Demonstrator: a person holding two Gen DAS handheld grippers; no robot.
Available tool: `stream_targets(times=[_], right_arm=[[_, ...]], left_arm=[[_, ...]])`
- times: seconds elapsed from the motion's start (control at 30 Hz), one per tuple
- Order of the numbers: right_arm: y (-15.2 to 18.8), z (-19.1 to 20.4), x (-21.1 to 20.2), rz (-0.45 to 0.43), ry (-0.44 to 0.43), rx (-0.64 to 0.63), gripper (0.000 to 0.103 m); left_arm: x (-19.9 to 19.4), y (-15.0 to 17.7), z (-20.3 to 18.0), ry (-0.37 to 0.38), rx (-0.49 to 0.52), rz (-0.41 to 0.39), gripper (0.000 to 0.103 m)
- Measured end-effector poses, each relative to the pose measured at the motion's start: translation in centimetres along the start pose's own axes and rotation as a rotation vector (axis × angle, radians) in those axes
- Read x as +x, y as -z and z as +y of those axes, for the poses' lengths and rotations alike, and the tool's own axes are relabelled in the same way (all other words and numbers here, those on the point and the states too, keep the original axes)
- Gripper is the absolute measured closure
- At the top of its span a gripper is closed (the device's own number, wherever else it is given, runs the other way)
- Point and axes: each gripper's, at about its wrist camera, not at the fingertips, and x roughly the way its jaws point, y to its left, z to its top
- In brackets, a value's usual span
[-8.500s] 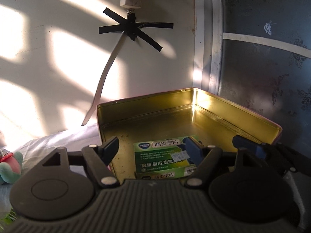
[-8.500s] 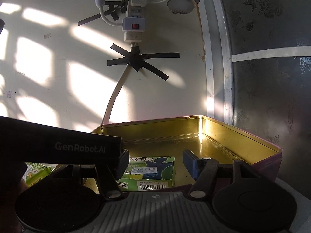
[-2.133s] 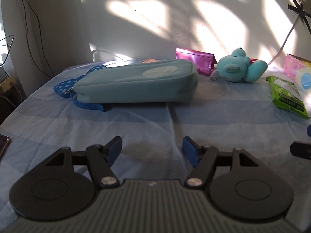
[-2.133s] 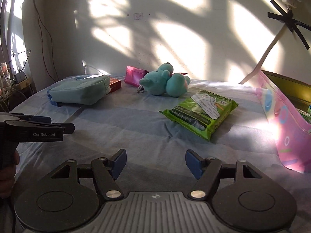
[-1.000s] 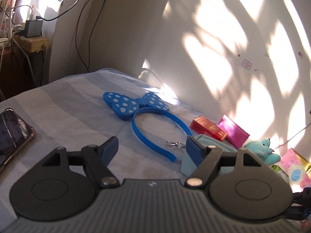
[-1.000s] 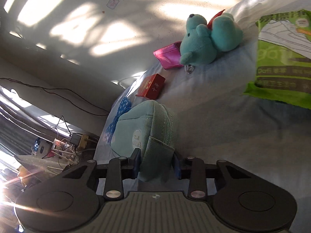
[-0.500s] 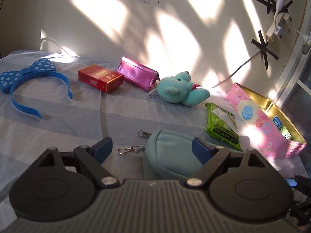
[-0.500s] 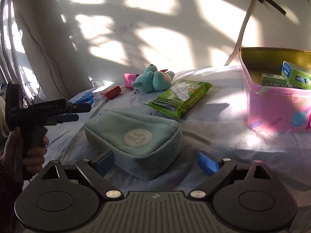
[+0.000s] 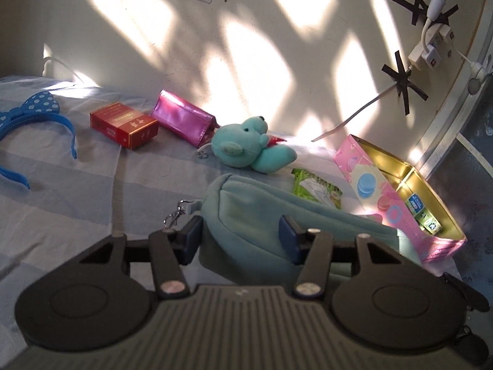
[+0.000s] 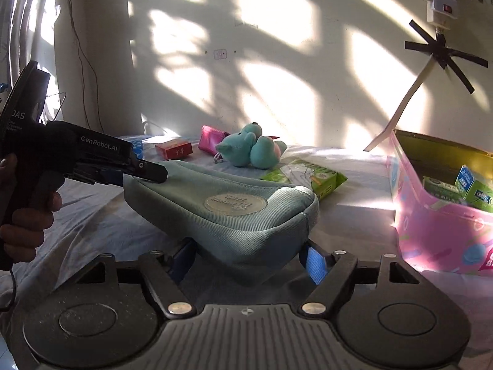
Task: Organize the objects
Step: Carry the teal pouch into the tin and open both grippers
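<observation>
A teal fabric pouch (image 9: pixel 246 215) is held between both grippers, lifted off the bed; it also shows in the right wrist view (image 10: pixel 228 203). My left gripper (image 9: pixel 240 239) is shut on its end with the metal clasp (image 9: pixel 177 214); it shows from the side in the right wrist view (image 10: pixel 144 174). My right gripper (image 10: pixel 249 260) is shut on the pouch's other end. The pink tin box (image 9: pixel 397 197) with a gold inside stands to the right and holds small medicine boxes (image 10: pixel 456 186).
On the blue striped sheet (image 9: pixel 61 197) lie a teal plush bear (image 9: pixel 249 151), a magenta purse (image 9: pixel 185 121), a red box (image 9: pixel 123 125), a blue polka-dot headband (image 9: pixel 34 117) and a green wipes pack (image 10: pixel 311 174). A wall with a taped power strip (image 10: pixel 440 3) stands behind.
Both grippers have closed on the pouch's two ends and lifted it off the sheet, a little nearer the pink tin. Half a second ago both were open around it.
</observation>
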Motion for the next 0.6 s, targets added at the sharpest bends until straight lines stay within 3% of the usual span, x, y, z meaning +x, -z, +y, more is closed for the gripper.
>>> stream_targets(times=[0.13, 0.27, 0.43, 0.6], right_arm=[[-2.3, -3.2, -1.0, -0.090, 0.088, -0.051, 0.030], [-3.4, -9.0, -1.4, -0.130, 0.164, -0.036, 0.030], [-3.2, -16.1, -1.2, -0.124, 0.250, 0.010, 0.031], [-2.8, -22.3, -0.3, -0.087, 0.312, 0.091, 0.031]], left_arm=[[1.3, -3.1, -5.0, 0.042, 0.055, -0.066, 0.047], [5.1, -4.7, -10.1, 0.105, 0.062, -0.068, 0.047], [11.0, -5.5, -16.4, 0.156, 0.066, -0.012, 0.047], [15.8, -5.7, -22.1, 0.152, 0.148, 0.001, 0.047]])
